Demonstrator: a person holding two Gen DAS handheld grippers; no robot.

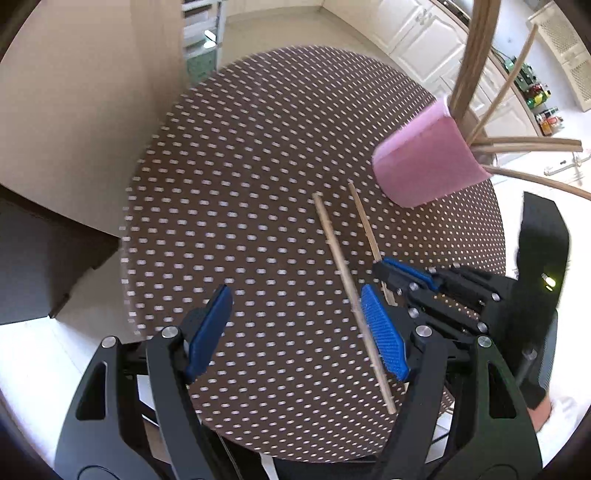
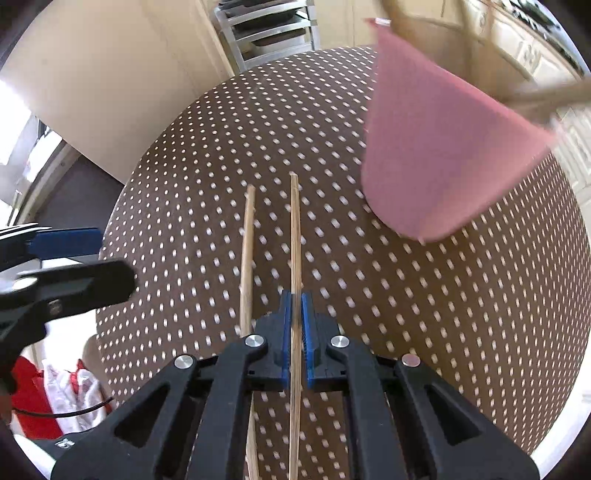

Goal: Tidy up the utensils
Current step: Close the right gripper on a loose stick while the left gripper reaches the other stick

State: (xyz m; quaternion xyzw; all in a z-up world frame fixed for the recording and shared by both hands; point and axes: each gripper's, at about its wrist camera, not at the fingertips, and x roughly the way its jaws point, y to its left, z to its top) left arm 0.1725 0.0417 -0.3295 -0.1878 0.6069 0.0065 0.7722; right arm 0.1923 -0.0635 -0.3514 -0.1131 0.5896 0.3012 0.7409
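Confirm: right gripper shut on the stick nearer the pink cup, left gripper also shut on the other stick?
Not quite. The left gripper is open, gripping nothing; the other stick lies on the table beside its finger, as the left wrist view shows. The right gripper is indeed shut on the stick nearer the pink cup.

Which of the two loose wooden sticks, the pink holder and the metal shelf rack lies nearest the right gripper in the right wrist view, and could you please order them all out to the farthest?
From the right gripper:
1. Thin stick, clamped between its pads.
2. Thicker stick, lying just left.
3. Pink holder, ahead to the right.
4. Metal shelf rack, beyond the table's far edge.
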